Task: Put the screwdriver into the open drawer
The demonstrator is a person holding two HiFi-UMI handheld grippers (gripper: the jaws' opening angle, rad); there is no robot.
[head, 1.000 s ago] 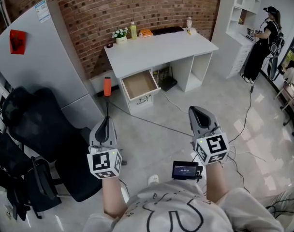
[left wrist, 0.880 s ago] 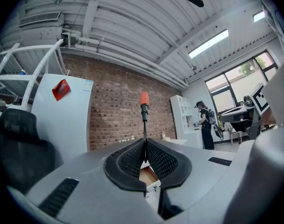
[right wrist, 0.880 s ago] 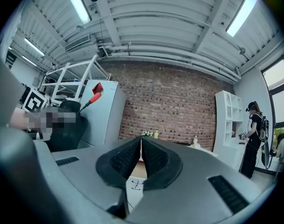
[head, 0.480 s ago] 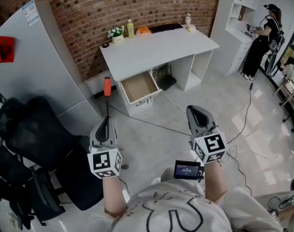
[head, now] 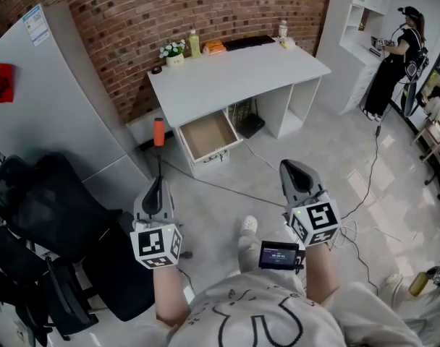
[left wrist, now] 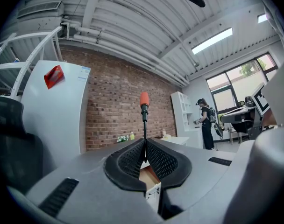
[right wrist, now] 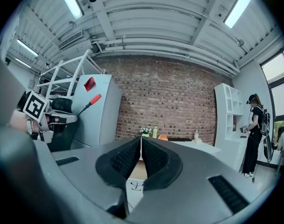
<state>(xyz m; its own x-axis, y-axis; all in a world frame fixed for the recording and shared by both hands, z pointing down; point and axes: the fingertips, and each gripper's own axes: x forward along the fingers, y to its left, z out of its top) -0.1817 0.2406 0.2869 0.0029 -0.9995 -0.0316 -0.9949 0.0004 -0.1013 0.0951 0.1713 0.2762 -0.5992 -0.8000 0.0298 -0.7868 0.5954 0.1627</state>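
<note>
Holding the screwdriver (head: 160, 156) upright by the lower end of its shaft, the left gripper (head: 155, 188) carries it well short of the desk (head: 234, 74) in the head view. The open drawer (head: 208, 133) juts from under the desk's front, ahead of the tool and slightly to its right. The right gripper (head: 298, 173) hangs further from that drawer's line. From the left gripper view, both jaws pinch the thin shaft, the orange handle stands straight above them, and the drawer's brown inside shows low past the jaws, below the desk top. From the right gripper view, the jaws are pressed together on nothing, facing the desk. Judging by this, the long axis must tip toward flat over the drawer.
</note>
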